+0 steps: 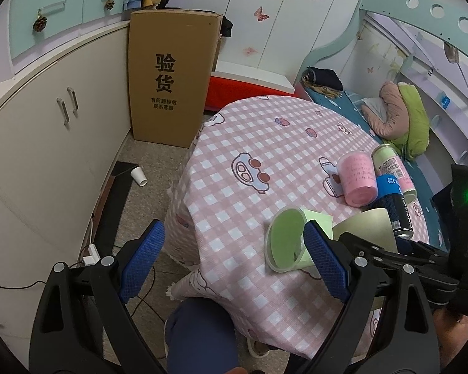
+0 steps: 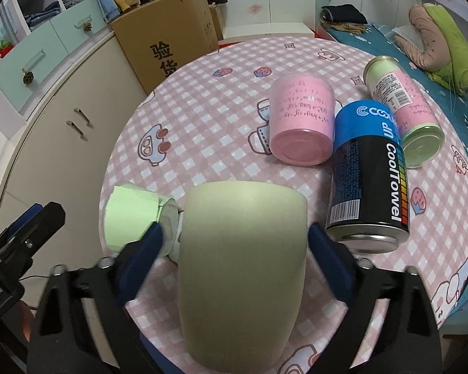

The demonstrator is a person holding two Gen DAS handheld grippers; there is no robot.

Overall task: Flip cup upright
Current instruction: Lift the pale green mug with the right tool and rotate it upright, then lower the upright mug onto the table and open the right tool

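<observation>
A pale olive cup [image 2: 240,268] sits between the fingers of my right gripper [image 2: 234,249], rim pointing away over the pink checked round table [image 2: 202,93]; the jaws stand wide beside it, with gaps on both sides. The cup also shows in the left wrist view [image 1: 365,227]. A clear plastic cup with green paper lining [image 1: 285,240] lies on its side near the table's left edge, also in the right wrist view [image 2: 134,215]. My left gripper [image 1: 234,249] is open; its right finger [image 1: 324,258] is at this cup's side.
A pink cup [image 2: 301,121] lies on its side, next to a blue-black CoolTowel can [image 2: 368,174] and a pink-green can [image 2: 402,109]. A cardboard box [image 1: 171,74] and cabinets [image 1: 46,124] stand left, a bed [image 1: 390,115] right. A paper cup [image 1: 139,176] lies on the floor.
</observation>
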